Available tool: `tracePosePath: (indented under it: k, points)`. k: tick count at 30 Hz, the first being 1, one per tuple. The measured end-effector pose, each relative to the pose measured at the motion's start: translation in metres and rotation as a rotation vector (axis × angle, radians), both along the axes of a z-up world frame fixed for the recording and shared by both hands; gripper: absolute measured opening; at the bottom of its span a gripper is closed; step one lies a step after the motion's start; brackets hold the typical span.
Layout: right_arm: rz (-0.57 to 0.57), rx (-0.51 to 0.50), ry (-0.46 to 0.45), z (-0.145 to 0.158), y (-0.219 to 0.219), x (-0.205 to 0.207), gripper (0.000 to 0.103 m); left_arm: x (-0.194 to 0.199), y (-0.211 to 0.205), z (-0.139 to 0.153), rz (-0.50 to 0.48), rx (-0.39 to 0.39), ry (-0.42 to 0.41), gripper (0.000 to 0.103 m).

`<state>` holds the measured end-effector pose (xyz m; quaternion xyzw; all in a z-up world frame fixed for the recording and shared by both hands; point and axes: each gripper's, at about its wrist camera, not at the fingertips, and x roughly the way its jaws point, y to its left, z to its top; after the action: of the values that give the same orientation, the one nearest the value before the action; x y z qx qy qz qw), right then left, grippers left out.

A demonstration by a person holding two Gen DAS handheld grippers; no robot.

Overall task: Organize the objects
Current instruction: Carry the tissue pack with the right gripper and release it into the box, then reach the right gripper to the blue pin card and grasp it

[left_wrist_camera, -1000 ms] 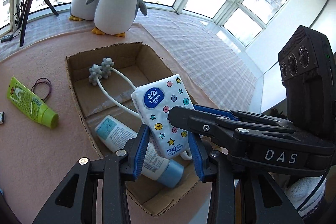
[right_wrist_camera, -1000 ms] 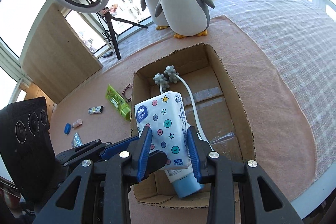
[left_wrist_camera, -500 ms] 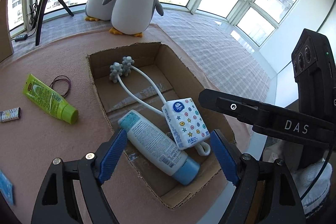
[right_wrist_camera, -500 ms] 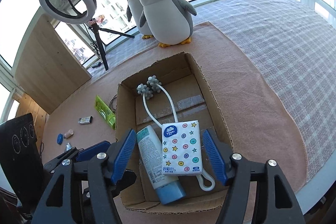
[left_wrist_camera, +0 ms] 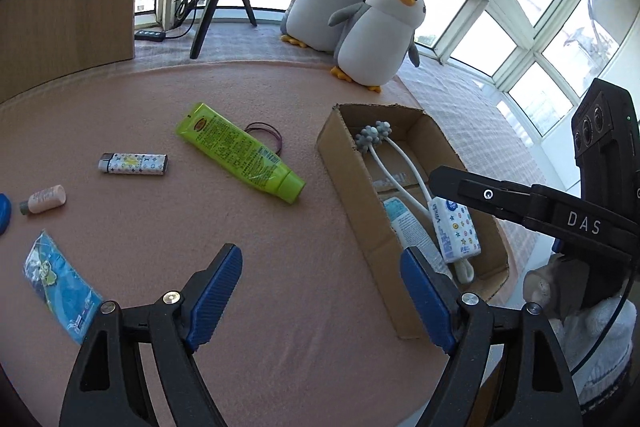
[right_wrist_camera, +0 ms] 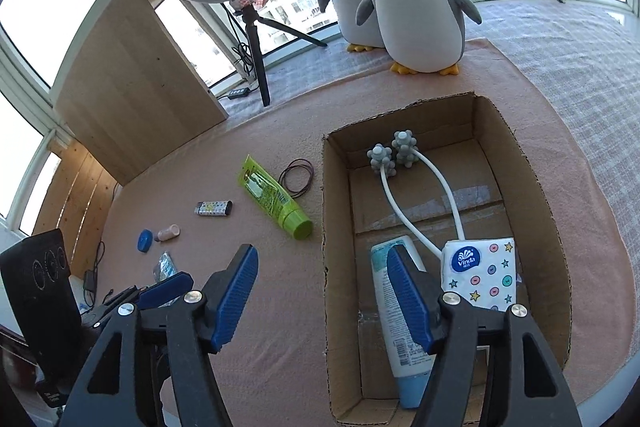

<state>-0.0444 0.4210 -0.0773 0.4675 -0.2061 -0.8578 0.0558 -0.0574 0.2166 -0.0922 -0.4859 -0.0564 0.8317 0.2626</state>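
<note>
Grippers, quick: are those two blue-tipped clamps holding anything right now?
Left gripper: open, holding nothing, over the pink mat.
Right gripper: open, holding nothing, over the cardboard box edge.

Corrugated cardboard box (right_wrist_camera: 536, 187); matt pink felt mat (left_wrist_camera: 280, 267); glossy green plastic tube (left_wrist_camera: 240, 153)

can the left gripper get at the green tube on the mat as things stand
Probably yes. The left gripper is open and empty, and the green tube lies flat on the pink mat ahead of it, outside the cardboard box, with bare mat between. Only the hair ties sit close behind it.
</note>
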Motion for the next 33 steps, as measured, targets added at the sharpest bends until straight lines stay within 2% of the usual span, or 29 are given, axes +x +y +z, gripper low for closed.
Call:
tracePosePath:
  k: [9, 15, 24, 33]
  points:
    - [0.182, -0.005, -0.037, -0.016, -0.087, -0.032, 0.064, 0.004, -0.114, -0.019, 0.21, -0.011, -0.048, 0.084]
    - [0.289, 0.002, -0.067, -0.027, -0.144, -0.051, 0.064, 0.009, -0.173, -0.039, 0.316, -0.01, -0.095, 0.084]
    - [0.438, 0.058, -0.1, -0.043, -0.214, -0.071, 0.064, 0.028, -0.231, -0.055, 0.407, -0.01, -0.128, 0.084]
    - [0.572, 0.132, -0.161, -0.074, -0.277, -0.091, 0.064, 0.05, -0.275, -0.058, 0.476, -0.005, -0.142, 0.084]
